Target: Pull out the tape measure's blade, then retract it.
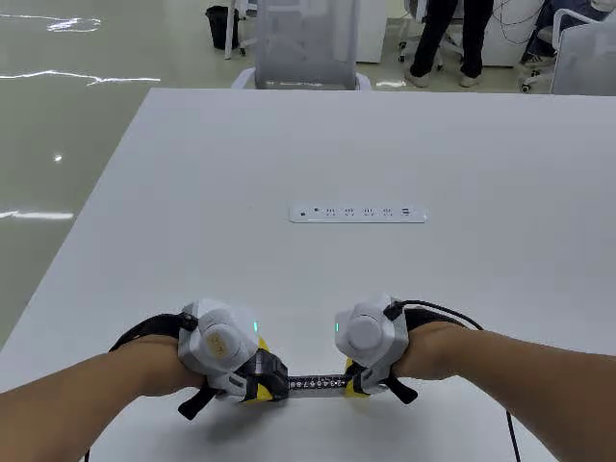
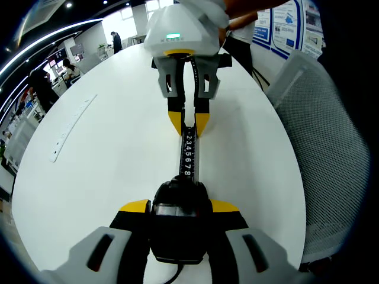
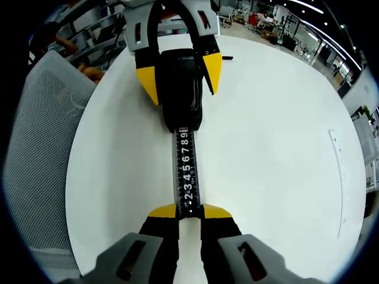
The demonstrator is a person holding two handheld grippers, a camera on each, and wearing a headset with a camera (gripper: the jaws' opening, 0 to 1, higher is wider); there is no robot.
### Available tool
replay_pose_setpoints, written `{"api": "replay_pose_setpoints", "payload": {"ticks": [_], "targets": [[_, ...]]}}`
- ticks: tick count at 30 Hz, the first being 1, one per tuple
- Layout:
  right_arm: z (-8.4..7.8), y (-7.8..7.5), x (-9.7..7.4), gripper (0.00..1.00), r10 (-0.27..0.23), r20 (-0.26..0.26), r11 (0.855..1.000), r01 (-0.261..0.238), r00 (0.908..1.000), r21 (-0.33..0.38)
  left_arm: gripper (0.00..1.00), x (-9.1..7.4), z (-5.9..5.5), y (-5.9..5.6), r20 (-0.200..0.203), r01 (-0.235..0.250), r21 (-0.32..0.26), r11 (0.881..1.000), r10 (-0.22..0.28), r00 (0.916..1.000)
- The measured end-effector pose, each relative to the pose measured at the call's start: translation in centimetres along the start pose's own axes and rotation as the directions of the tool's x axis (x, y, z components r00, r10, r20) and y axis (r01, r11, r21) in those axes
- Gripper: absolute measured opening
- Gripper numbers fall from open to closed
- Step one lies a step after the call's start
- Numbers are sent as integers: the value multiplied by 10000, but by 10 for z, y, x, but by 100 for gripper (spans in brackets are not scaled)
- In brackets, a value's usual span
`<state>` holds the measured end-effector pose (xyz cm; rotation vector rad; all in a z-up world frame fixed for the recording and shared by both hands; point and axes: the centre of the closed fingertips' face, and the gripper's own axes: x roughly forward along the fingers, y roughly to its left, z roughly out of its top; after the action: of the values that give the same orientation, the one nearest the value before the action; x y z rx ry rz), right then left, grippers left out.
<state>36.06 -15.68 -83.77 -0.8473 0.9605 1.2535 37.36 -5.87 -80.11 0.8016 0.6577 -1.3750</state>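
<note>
The black tape measure case (image 2: 179,216) sits between the yellow-tipped jaws of my left gripper (image 2: 179,207), which is shut on it. Its white numbered blade (image 2: 188,155) runs a short way out over the white table to my right gripper (image 2: 188,123). My right gripper (image 3: 188,211) is shut on the blade's end (image 3: 187,195). In the right gripper view the case (image 3: 182,89) lies straight ahead, held by the left gripper (image 3: 180,74). In the head view the left gripper (image 1: 260,380) and right gripper (image 1: 354,380) stand close together near the table's front edge, with the blade (image 1: 316,384) between them.
A white power strip (image 1: 358,213) lies flat in the middle of the white table (image 1: 289,144). A mesh-backed chair (image 2: 323,148) stands beside the table. A grey chair (image 1: 306,43) is at the far edge, and people stand beyond it.
</note>
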Motion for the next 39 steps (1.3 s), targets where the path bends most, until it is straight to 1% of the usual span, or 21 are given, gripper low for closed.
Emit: {"api": "replay_pose_setpoints", "payload": {"ticks": [5,11,17,24,31,39], "targets": [[-3,-1,-1,12,-6,-65,10000,5,10000,-50,33,0,0,0,8,2,-22,10000,-2,10000],[-9,-1,-4,12,-18,-128,10000,18,9999,-38,33,0,-1,1,-24,-64,116,9999,64,10000],[-16,-2,-6,12,-38,-228,10000,38,9997,-5,33,-1,0,2,136,-150,-27,9999,150,9998],[-24,-2,-9,12,-36,-296,10000,35,9996,-38,33,0,-1,1,110,-127,14,9999,127,9999],[-28,-3,-12,12,-94,-383,10000,93,9992,-24,33,1,-1,1,14,-103,-27,9999,103,9999],[-36,-5,-14,12,-95,-460,9999,98,9989,78,32,0,-1,1,138,-85,-4,10000,86,9999]]}}
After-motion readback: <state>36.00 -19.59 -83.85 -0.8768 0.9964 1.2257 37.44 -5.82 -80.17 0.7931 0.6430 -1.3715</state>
